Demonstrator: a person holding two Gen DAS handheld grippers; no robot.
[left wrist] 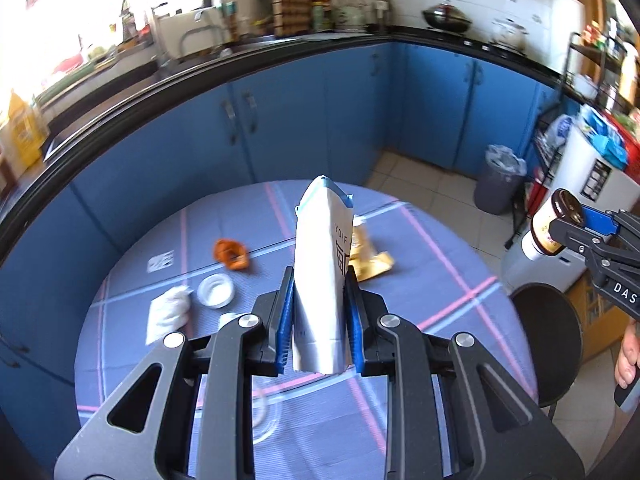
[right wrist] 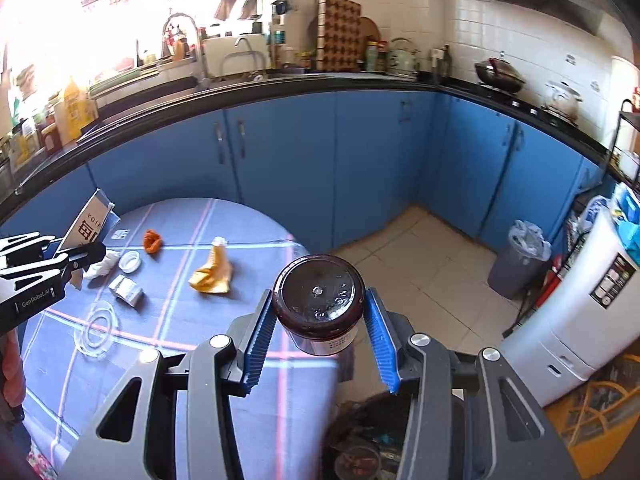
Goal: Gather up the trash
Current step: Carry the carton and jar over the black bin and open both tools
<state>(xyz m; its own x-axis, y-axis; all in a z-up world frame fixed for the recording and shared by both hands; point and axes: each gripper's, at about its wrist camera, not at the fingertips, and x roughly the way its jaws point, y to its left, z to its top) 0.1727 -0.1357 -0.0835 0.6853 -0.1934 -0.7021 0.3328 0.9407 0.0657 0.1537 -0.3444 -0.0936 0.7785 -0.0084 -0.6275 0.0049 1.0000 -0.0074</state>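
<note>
My left gripper (left wrist: 320,280) is shut on a flattened white carton (left wrist: 322,264) with a pale blue top, held upright above the round table (left wrist: 460,280). The same carton (right wrist: 86,224) shows at the left of the right wrist view. My right gripper (right wrist: 320,308) is shut on a dark brown bottle (right wrist: 319,304), its base facing the camera. That bottle (left wrist: 550,228), with a yellow label and white cap, appears at the right edge of the left wrist view. On the table lie an orange peel (left wrist: 231,255), a yellow wrapper (right wrist: 212,270), a crumpled white tissue (left wrist: 170,310) and a white lid (left wrist: 216,290).
A grey bin (right wrist: 520,258) with a plastic liner stands on the tiled floor by the blue cabinets (right wrist: 280,152). A white appliance (right wrist: 580,312) is at the right. A black stool (left wrist: 548,332) sits beside the table. A crumpled foil pack (right wrist: 126,290) and a glass coaster (right wrist: 98,332) are on the cloth.
</note>
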